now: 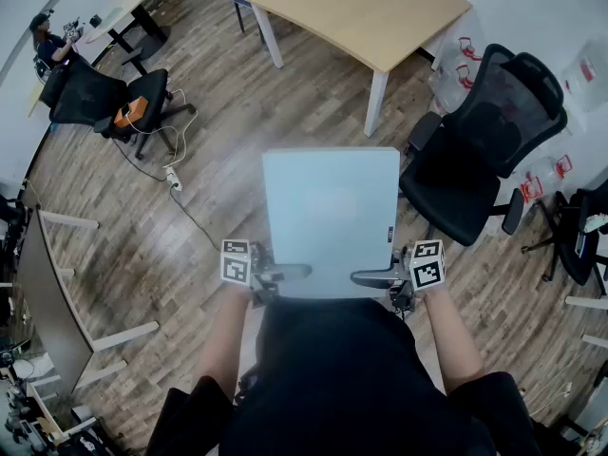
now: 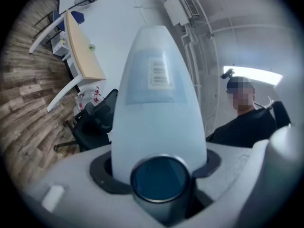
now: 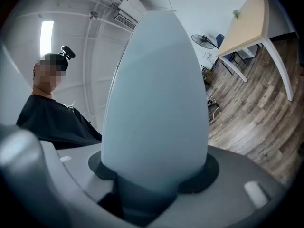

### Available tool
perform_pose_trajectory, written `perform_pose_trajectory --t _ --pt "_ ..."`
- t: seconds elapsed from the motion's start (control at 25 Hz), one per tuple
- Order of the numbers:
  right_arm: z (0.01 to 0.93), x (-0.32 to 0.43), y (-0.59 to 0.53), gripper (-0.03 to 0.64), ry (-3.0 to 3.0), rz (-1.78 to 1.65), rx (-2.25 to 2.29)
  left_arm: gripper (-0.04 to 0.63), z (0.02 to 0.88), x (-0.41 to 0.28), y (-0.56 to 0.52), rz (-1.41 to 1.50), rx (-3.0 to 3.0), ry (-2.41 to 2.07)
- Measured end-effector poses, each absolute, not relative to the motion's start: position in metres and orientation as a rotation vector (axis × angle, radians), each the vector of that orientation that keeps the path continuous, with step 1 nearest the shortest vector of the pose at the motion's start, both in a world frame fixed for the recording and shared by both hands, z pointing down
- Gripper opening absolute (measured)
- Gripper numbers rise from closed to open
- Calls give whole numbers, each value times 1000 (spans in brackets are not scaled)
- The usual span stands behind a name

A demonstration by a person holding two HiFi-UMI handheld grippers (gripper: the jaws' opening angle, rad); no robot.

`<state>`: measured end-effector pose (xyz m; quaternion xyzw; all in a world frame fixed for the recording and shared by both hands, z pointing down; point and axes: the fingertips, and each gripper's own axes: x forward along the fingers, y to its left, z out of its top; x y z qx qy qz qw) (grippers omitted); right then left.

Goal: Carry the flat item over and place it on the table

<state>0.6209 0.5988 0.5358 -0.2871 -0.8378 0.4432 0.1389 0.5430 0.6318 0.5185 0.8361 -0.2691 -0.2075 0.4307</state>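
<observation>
The flat item (image 1: 330, 212) is a pale blue-grey rectangular panel, held level above the wooden floor in front of the person. My left gripper (image 1: 283, 274) is shut on its near left corner and my right gripper (image 1: 372, 276) is shut on its near right corner. In the left gripper view the flat item (image 2: 159, 99) fills the middle and carries a barcode label. Seen from the right gripper view, the flat item (image 3: 156, 103) rises plain and smooth between the dark pads. The light wooden table (image 1: 361, 12) with white legs stands farther ahead.
A black office chair (image 1: 484, 150) stands to the right of the path and another black chair (image 1: 104, 98) at the far left. A power strip with its cable (image 1: 174, 179) lies on the floor ahead left. A white-legged desk (image 1: 47, 283) runs along the left edge.
</observation>
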Motion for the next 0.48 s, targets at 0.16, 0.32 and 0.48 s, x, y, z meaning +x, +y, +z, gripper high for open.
perform_pose_trajectory --t 0.16,0.32,0.48 --pt "538 616 603 295 -2422 1285 -835 328 520 538 636 -519 2084 -675" --pt "538 608 605 306 -2421 1320 -850 328 521 531 640 -537 2068 -680" --pt "538 597 596 312 -2398 1339 -877 327 524 521 632 -550 2047 -699"
